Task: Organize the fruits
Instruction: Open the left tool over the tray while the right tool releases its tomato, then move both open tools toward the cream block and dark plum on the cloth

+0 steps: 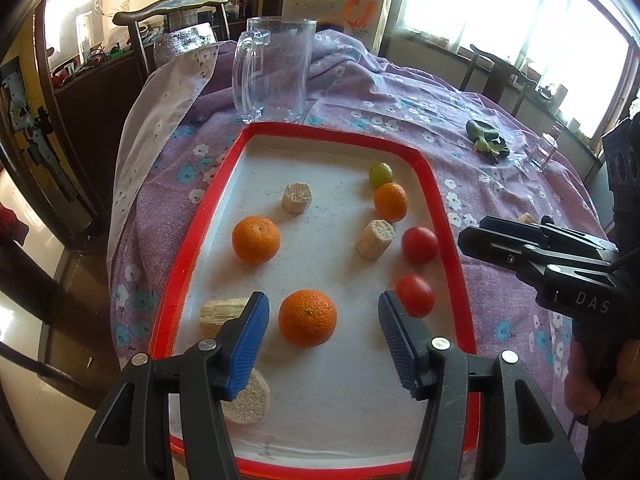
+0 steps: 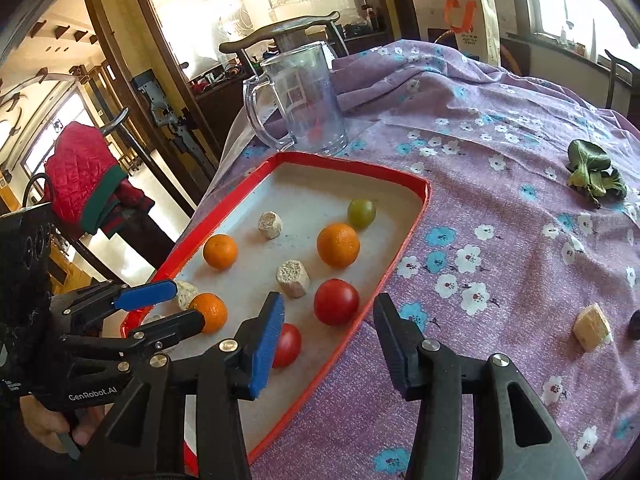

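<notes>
Left gripper [image 1: 323, 322]: its blue-padded jaws are standing wide apart over the near end of the tray, gripping nothing; its side is reading "GenRobot.AI" in the right wrist view.
Right gripper [image 2: 329, 330]: its jaws are also spread and empty, hovering over the tray's right edge; the letters "DAS" are showing on its body in the left wrist view.
Nearest orange [image 1: 307, 323]: sitting on the tray floor right between the left gripper's pads, touching neither.
Tomatoes: one [image 1: 414, 295] is lying just beside the left gripper's right pad, another [image 1: 419, 244] a little beyond it.
Other fruit: a second orange [image 1: 256, 239], a third orange [image 1: 390, 201] and a green grape [image 1: 380, 173] are lying further up the tray.
Tray [image 1: 208, 200]: red-rimmed, resting on the purple flowered tablecloth [image 1: 400, 100].
Glass mug [image 1: 274, 70]: standing upright just behind the tray.
Paper bag [image 1: 366, 16]: carrying an orange logo; its small print is not readable.
</notes>
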The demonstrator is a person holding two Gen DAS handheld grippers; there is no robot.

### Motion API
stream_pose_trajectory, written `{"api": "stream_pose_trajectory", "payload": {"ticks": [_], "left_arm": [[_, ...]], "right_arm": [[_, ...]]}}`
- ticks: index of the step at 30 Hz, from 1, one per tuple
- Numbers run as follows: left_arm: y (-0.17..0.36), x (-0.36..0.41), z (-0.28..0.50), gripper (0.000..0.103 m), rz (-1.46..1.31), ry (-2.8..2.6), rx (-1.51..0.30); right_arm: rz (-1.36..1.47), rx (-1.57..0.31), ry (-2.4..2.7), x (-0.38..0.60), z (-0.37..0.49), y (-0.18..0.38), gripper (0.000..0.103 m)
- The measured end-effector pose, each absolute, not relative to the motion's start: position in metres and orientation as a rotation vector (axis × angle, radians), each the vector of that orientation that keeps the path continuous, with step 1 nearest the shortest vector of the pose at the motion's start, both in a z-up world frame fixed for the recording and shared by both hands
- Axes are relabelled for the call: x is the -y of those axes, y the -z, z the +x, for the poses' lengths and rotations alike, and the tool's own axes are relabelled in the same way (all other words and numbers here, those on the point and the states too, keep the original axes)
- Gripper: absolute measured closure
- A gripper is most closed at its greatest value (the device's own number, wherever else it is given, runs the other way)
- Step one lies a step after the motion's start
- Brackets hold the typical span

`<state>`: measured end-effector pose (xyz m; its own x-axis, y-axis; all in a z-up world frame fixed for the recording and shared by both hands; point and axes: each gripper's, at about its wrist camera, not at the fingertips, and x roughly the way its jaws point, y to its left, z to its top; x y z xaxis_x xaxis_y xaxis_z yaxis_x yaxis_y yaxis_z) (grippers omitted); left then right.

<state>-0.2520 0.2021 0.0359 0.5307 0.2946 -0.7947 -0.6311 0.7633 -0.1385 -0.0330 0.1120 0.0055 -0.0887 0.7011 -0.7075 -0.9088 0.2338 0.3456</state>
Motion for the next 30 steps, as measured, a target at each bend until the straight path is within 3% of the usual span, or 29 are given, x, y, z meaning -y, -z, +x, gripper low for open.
{"api": "stream_pose_trajectory", "payload": {"ticks": [30], "left_arm": [[-0.057,-0.128,-0.179,0.043,-0.345,-0.365,-0.848]], "right_arm": [[-0.149,-0.950,-1.116,0.028,0.052,0.000,0.051]]}}
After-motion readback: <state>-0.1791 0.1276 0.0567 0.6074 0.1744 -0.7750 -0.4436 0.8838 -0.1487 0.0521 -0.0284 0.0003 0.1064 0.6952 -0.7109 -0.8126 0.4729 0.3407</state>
